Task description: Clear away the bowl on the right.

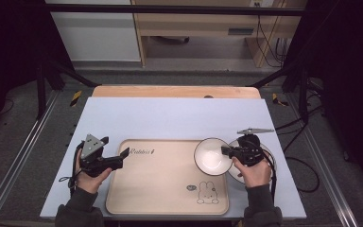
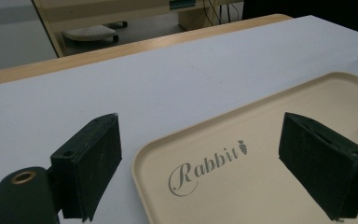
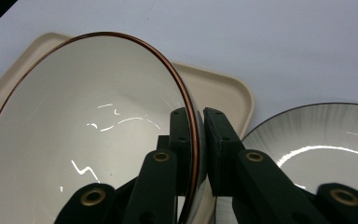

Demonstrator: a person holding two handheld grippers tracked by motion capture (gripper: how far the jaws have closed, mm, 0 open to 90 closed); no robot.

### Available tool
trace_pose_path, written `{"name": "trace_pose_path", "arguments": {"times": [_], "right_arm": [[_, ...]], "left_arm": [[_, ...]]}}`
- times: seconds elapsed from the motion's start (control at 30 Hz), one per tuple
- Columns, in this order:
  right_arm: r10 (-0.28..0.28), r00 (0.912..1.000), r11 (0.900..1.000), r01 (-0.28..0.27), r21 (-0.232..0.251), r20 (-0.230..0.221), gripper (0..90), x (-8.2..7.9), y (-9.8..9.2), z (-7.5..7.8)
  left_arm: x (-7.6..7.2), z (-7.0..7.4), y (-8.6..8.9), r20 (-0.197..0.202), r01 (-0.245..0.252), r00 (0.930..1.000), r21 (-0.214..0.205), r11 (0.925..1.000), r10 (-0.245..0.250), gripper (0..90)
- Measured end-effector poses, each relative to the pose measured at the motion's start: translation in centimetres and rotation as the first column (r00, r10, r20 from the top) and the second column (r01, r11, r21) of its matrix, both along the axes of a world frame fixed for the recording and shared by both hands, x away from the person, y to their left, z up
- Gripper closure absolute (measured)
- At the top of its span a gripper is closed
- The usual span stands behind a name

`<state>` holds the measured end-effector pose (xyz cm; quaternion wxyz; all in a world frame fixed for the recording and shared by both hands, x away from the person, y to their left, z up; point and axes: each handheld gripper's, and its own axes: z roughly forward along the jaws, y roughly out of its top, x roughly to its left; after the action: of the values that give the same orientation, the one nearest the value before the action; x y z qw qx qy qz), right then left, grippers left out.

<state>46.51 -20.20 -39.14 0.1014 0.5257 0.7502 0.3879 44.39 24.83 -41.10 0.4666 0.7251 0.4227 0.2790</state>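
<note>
Looking down from the high view, I see my right gripper (image 1: 228,152) pinching the near-right rim of a white ceramic bowl with a thin brown edge (image 1: 211,156), which sits over the right end of the beige plastic tray printed with a rabbit (image 1: 165,189). A second dish, a pale ribbed plate with a dark rim (image 1: 269,156), lies just beside it under my hand. My worry: the grip holds only a thin lip, so the bowl could pivot or slip and knock that plate. My left gripper (image 1: 123,155) hovers at the tray's left edge.

From the left gripper view, its jaws stand wide apart, holding nothing, straddling the tray's corner (image 2: 142,163) near the "Rabbit" lettering (image 2: 205,165).

From the right gripper view, the jaws are clenched on the bowl's rim (image 3: 193,126), one inside, one outside; the bowl looks tilted, the plate (image 3: 317,135) just beside it.
</note>
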Motion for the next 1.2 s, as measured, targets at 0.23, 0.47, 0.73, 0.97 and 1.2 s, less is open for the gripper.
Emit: {"name": "trace_pose_path", "arguments": {"times": [0.23, 0.47, 0.73, 0.97, 1.2], "right_arm": [[0.019, 0.9998, 0.9998, -0.019, 0.001, -0.002, 82.2, 0.2, 0.7, 0.1], [0.052, 0.9986, 0.9986, -0.052, -0.006, 0.002, 82.2, 0.4, 1.9, 0.1], [0.083, 0.9965, 0.9964, -0.083, -0.012, -0.002, 82.2, 0.7, 3.0, 0.0], [0.107, 0.9942, 0.9941, -0.107, -0.014, -0.006, 82.2, 0.9, 4.0, -0.1], [0.13, 0.9915, 0.9914, -0.13, -0.015, -0.012, 82.2, 1.0, 4.9, -0.3]], "left_arm": [[0.0, 0.1, 0.0, 0.001, -0.001, 1.0, -0.001, 1.0, 0.001, 12.8], [0.0, 0.1, 0.1, 0.001, -0.002, 1.0, -0.002, 1.0, 0.002, 12.8], [0.0, 0.1, 0.1, 0.002, -0.002, 1.0, -0.004, 1.0, 0.002, 12.8], [0.0, 0.1, 0.1, 0.001, -0.004, 1.0, -0.007, 1.0, 0.004, 12.8], [0.0, 0.1, 0.2, 0.0, -0.005, 1.0, -0.008, 1.0, 0.005, 12.8]]}}
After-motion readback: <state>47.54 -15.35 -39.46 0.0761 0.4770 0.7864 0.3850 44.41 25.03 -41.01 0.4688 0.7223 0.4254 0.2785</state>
